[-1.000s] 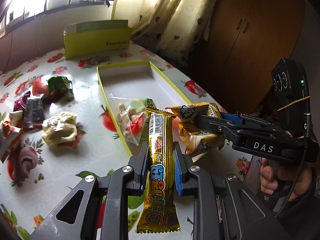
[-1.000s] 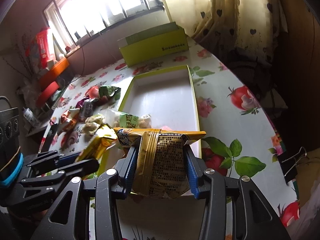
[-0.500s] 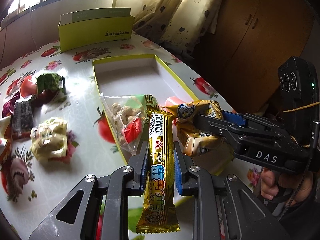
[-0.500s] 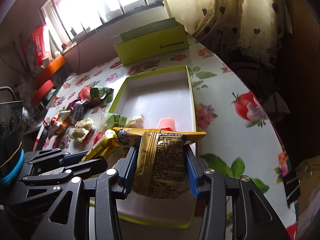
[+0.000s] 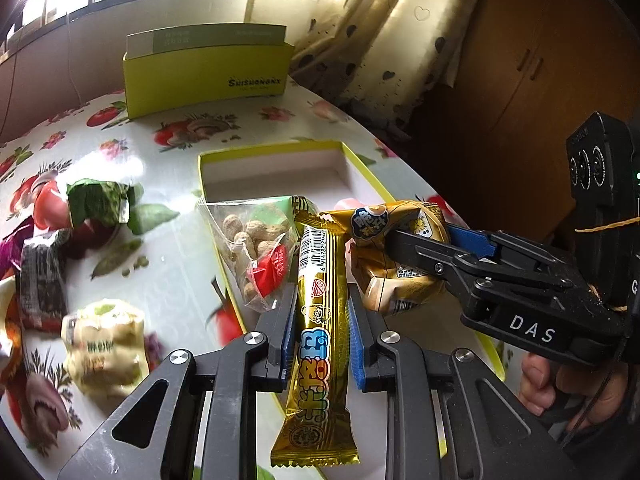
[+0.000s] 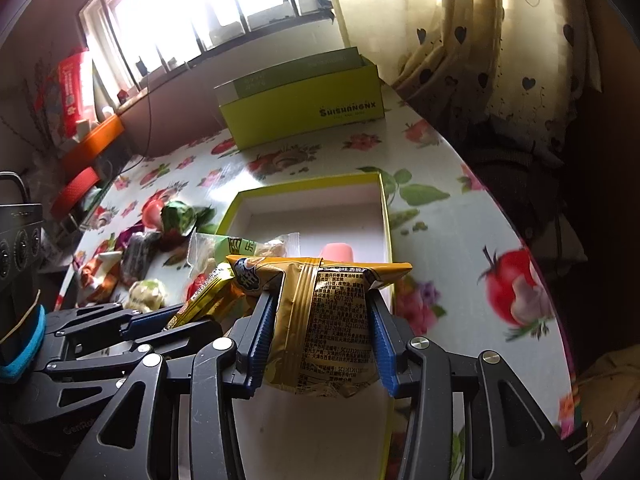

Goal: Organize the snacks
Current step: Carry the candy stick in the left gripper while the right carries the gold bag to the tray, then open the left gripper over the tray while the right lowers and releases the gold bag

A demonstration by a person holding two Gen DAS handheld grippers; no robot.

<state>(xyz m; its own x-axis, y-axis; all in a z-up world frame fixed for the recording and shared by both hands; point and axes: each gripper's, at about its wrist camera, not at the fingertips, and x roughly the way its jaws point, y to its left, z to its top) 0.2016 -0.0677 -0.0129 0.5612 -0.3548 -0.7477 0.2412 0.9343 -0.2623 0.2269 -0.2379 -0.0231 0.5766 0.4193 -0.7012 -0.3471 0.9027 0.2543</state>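
Gold and shiny, the long snack bar (image 5: 318, 312) is squeezed tight between the blue pads of the left gripper (image 5: 318, 316), just over the near left edge of the open tray (image 5: 280, 152). The right gripper (image 6: 322, 320) is clamped on a puffy gold snack bag (image 6: 320, 320) above the near part of that tray, right beside the bar. A clear bag of peanuts (image 5: 256, 248) leans on the tray's left wall, and more snacks (image 5: 100, 336) lie on the flowery tablecloth (image 5: 160, 264) to the left.
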